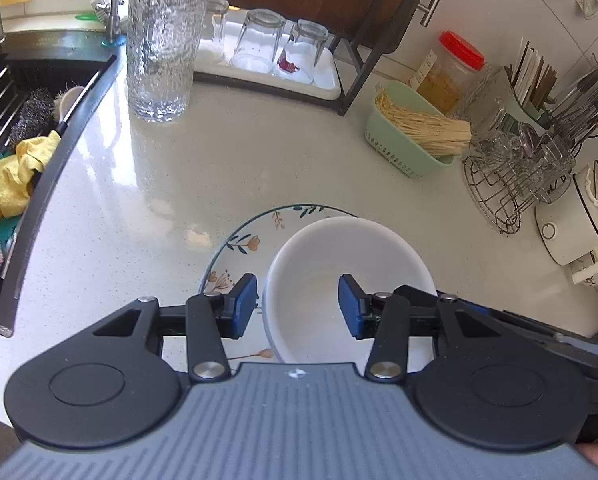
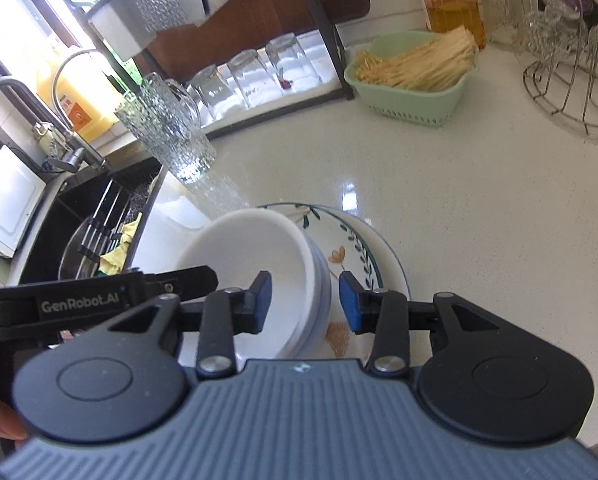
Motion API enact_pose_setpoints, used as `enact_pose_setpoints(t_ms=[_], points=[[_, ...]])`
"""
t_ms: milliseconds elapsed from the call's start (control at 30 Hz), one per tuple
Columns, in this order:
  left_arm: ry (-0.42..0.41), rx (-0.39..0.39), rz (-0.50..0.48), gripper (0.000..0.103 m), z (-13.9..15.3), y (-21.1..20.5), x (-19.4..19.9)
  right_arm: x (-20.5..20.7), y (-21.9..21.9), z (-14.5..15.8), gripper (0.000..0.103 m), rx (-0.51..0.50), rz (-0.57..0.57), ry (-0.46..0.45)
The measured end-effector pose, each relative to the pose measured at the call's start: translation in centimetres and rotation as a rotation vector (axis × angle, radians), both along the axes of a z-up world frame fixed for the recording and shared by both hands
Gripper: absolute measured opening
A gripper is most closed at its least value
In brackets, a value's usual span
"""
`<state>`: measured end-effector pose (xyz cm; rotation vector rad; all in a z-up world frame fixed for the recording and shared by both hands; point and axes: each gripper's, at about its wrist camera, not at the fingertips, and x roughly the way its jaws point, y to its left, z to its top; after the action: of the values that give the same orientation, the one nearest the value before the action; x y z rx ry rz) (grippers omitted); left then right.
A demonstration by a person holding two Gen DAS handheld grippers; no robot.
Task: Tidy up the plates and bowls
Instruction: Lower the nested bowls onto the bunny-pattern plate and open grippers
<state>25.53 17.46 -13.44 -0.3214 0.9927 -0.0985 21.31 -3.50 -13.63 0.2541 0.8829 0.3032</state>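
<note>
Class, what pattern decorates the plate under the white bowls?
The plate has orange flowers and dark leafy vines with a dark rim line, clearest in the right wrist view.

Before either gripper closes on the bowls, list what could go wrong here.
1. The white bowls look stacked and tilted on the floral plate; gripping only the top rim may slide the stack.
2. Both the left gripper and right gripper straddle the same stack, so they could collide.
3. The tall textured glass stands nearby and could be knocked over.

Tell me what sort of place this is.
A home kitchen counter, most likely. A sink with a tap sits at one side, upturned glasses drain on a tray, and a white bowl rests on a flowered plate.
</note>
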Motion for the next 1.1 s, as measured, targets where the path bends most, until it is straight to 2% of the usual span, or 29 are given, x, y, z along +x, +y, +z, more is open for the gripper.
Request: enact_pose_setpoints(t_ms=[267,700,900,1100], points=[[-0.045,0.032,0.003,0.051,3.9,0.0,-2.6,-1.9,-0.7,4.0,0.041,-0.001,0.015,-0.079],[-0.205,0.116,0.046,0.051,11.3,-1.1,-9.8,-7.5,-2.8,10.6,0.041,-0.007,0.047,-0.280],[-0.216,0.130,0.051,0.051,12.4,-2.4,-13.5,-10.8,-4.3,11.8,0.041,-0.029,0.040,-0.316],[-0.239,0.144,0.061,0.051,12.9,-3.8,-17.1,-13.9,-5.6,11.1,0.041,-0.022,0.045,-0.315]])
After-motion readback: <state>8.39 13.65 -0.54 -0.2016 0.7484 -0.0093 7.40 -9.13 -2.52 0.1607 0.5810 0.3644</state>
